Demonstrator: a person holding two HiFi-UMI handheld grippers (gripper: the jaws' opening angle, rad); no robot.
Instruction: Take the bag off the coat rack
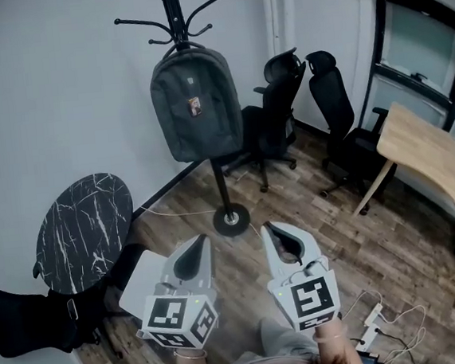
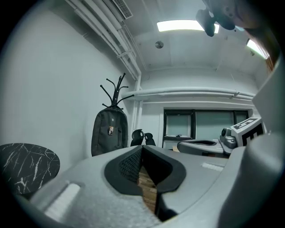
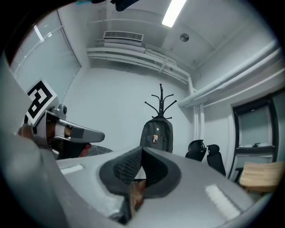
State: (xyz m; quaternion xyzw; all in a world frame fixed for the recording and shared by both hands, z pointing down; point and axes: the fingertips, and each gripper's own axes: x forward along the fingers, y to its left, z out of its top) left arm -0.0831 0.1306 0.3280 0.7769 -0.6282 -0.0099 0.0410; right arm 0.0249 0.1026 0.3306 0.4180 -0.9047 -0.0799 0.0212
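Note:
A dark grey backpack (image 1: 196, 102) with a small badge on its front hangs from the black coat rack (image 1: 173, 14), whose round base (image 1: 231, 219) stands on the wood floor. The backpack (image 2: 109, 132) shows at mid-left in the left gripper view, and the backpack (image 3: 156, 137) is centred in the right gripper view. My left gripper (image 1: 199, 242) and right gripper (image 1: 270, 230) are side by side low in the head view, well short of the bag, both shut and holding nothing.
A round black marble-topped table (image 1: 82, 230) stands at the left by the wall, with a black bag (image 1: 29, 320) on the floor beside it. Two black office chairs (image 1: 304, 106) and a wooden desk (image 1: 433, 157) are at the right. A power strip (image 1: 371, 322) with cables lies on the floor.

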